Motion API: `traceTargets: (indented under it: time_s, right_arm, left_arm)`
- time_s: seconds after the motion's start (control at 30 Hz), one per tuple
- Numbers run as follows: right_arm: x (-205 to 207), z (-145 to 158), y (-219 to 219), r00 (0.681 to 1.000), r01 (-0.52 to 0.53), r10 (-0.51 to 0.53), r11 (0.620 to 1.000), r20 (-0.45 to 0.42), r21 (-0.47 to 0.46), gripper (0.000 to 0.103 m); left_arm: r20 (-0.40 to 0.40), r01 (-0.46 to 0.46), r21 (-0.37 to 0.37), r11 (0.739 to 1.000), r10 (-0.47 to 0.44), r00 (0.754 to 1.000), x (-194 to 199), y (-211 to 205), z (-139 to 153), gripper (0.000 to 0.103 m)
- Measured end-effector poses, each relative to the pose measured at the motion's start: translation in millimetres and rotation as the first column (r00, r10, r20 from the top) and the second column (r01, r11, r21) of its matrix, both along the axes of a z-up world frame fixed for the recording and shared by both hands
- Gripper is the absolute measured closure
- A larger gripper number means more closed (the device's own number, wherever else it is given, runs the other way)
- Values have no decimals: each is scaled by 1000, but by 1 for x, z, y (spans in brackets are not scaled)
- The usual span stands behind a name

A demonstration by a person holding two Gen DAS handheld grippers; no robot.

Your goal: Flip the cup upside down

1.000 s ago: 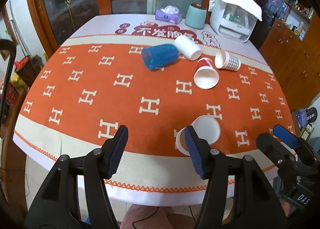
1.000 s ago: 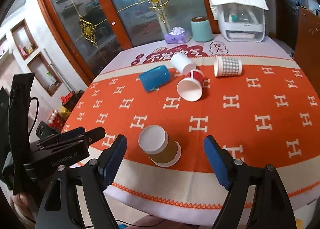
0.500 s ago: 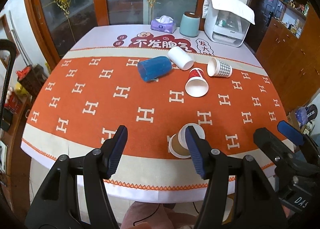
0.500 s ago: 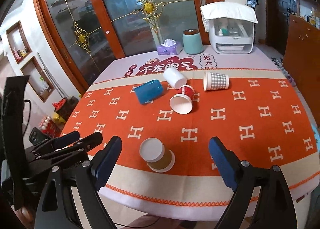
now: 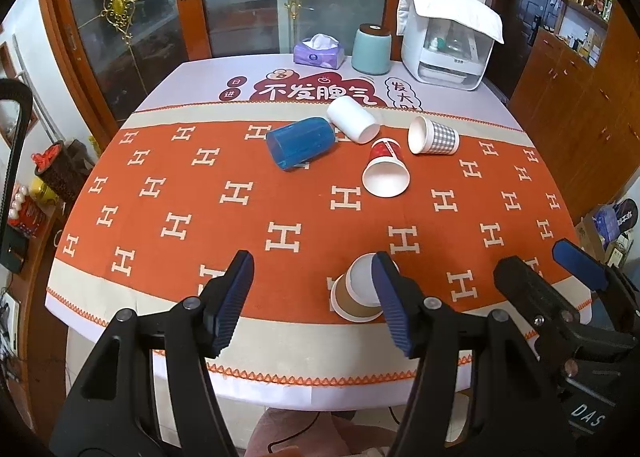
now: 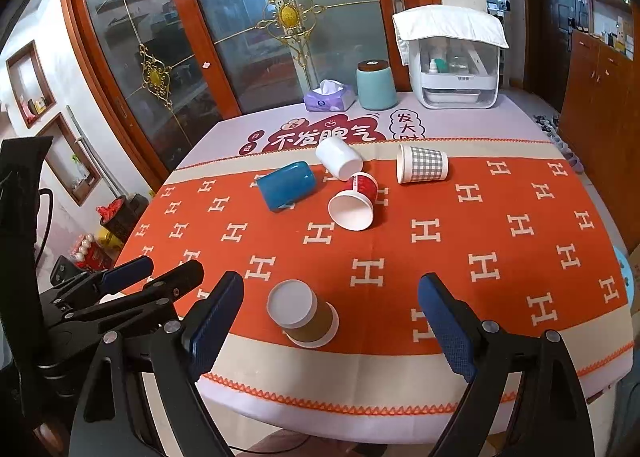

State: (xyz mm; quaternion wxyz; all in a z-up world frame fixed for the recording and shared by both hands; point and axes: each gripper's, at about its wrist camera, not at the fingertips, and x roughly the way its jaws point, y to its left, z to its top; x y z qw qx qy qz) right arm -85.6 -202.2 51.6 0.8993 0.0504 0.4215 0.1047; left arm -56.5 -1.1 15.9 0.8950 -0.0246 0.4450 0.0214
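A brown paper cup (image 6: 305,317) stands upside down near the table's front edge, white base up; in the left wrist view (image 5: 356,293) my right finger partly hides it. My left gripper (image 5: 314,299) is open and empty, above the front edge and left of the cup. My right gripper (image 6: 331,317) is open and empty, its fingers either side of the cup but nearer to me. Lying on their sides further back are a blue cup (image 5: 301,141), a white cup (image 5: 352,119), a red cup (image 5: 385,169) and a checked cup (image 5: 434,135).
An orange tablecloth (image 5: 200,209) with white H marks covers the table. At the back stand a tissue box (image 5: 319,53), a teal canister (image 5: 372,49) and a white appliance (image 5: 448,45). Wooden cabinets (image 5: 580,97) are on the right, glass doors behind.
Both grippers have pulled back and up from the table, so the cups look smaller and further off. The brown cup has stayed upside down in place.
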Motion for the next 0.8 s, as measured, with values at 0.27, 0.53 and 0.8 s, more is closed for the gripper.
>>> traceTargets:
  time_s: [0.27,0.53,0.8]
  right_arm:
    - [3,-1,1,1000,1,-1,1000,-4,0,13]
    - [8,-5,1,1000,-1,1,1000,-14,2,13]
    - [9,-9,4,1000,-3,3,1000,-24,2,13]
  left_arm:
    - [-15,-4,-2,1000,4,1000,6,1,-6,44]
    - [-24,-6,-1,1000,6,1000,10,4,-10,44]
    - [-33,-9,-2,1000,9,999,12,9,-14,44]
